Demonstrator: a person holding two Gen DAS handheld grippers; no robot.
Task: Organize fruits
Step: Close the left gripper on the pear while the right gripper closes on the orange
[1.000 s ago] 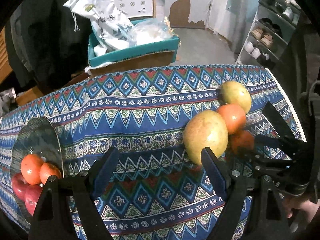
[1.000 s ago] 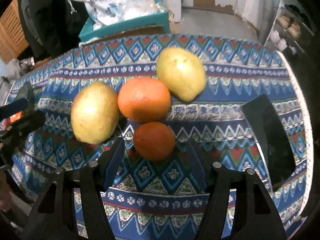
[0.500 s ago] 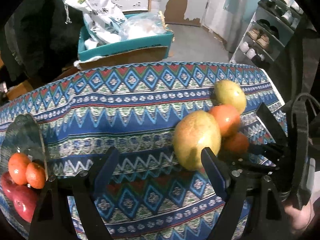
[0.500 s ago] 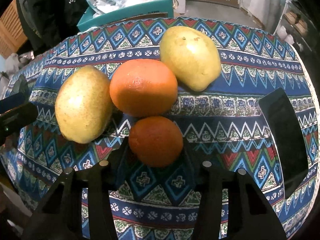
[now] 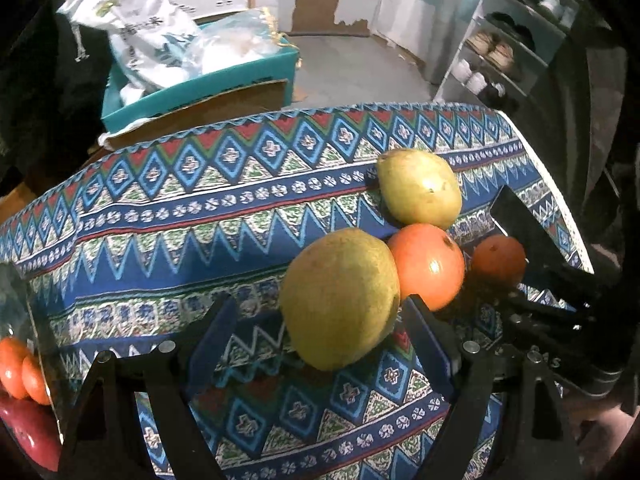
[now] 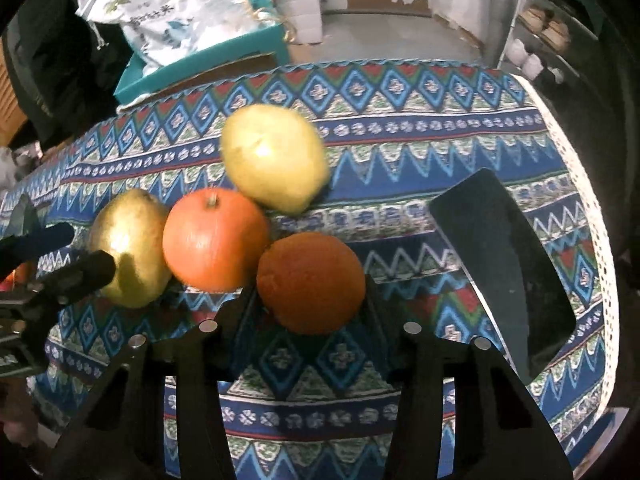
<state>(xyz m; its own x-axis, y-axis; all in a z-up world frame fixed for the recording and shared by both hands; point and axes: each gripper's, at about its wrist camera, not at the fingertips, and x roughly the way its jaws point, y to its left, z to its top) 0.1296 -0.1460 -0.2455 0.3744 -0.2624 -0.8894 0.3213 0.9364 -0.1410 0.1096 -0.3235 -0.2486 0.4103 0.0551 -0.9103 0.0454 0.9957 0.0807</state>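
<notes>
Since a second ago the right gripper (image 6: 310, 300) has closed its jaws in onto the small dark orange (image 6: 310, 282), which now sits pinched between them at 6 o'clock of the fruit cluster on the patterned counter (image 6: 400, 152); the left gripper (image 5: 320, 336) has come closer to the near pear (image 5: 340, 300), its jaws spread and the pear between them but not visibly pressed; the bigger orange (image 6: 216, 240) touches that pear at its 3 o'clock, with the far pear (image 6: 274, 164) at the cluster's 12 o'clock; more oranges (image 5: 18, 368) already lie at the left view's 9 o'clock edge; so one fruit seems secured for carrying, another about to be gripped.
</notes>
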